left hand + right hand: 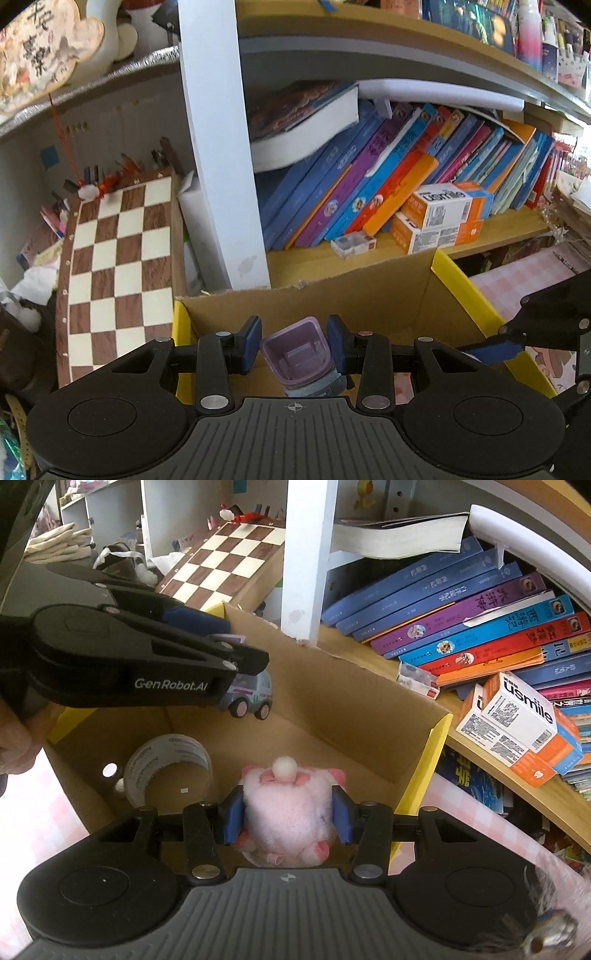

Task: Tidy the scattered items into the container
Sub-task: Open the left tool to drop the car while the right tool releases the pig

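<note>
While both loads hang over cardboard box (351,709), keep left gripper (293,345) clamped on toy van (295,356), right gripper (288,818) clenched on pink plush (288,812), lower centre; release separately, or risk collision.

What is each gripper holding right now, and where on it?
The left gripper clamps the toy car across its purple top, over the cardboard box. The right gripper squeezes the pink plush toy by the sides of its body.

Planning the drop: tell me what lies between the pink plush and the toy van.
Only the bare floor of the cardboard box, as the right wrist view shows, lies between the pink plush and the toy van.
</note>
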{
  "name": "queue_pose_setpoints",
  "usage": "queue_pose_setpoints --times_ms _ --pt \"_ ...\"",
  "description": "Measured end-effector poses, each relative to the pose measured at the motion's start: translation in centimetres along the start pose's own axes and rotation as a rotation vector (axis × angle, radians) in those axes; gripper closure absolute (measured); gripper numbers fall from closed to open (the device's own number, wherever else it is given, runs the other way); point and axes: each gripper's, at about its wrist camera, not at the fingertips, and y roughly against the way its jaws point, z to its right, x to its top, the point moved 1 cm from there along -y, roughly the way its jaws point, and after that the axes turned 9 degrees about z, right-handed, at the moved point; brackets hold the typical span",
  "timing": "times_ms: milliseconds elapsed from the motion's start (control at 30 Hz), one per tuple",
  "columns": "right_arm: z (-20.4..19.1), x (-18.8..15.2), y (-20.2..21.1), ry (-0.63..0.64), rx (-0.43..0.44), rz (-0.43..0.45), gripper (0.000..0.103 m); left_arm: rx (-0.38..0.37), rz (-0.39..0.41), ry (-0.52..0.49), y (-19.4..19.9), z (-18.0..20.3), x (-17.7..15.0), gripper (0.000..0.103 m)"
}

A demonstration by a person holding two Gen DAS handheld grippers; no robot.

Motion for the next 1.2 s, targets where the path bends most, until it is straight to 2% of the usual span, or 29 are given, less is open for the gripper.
queue_pose_setpoints --times_ms 433,1033,1200 --pt "0.4 -0.2 -1.3 -0.009 0.014 -0.026 0.056 -0.006 -0.063 0.021 -1.7 0.1 -0.9 0.066" --pt "0.2 -0.2 -1.6 -0.008 0.013 -0.026 0.055 0.017 -0.103 0.032 -2.1 -0.3 -1.1 0.065" --pt "0.1 -0.1 -1.3 -0.003 0.011 -0.015 0.049 0.026 -0.113 0.027 -2.0 -0.1 -1.3 0.065"
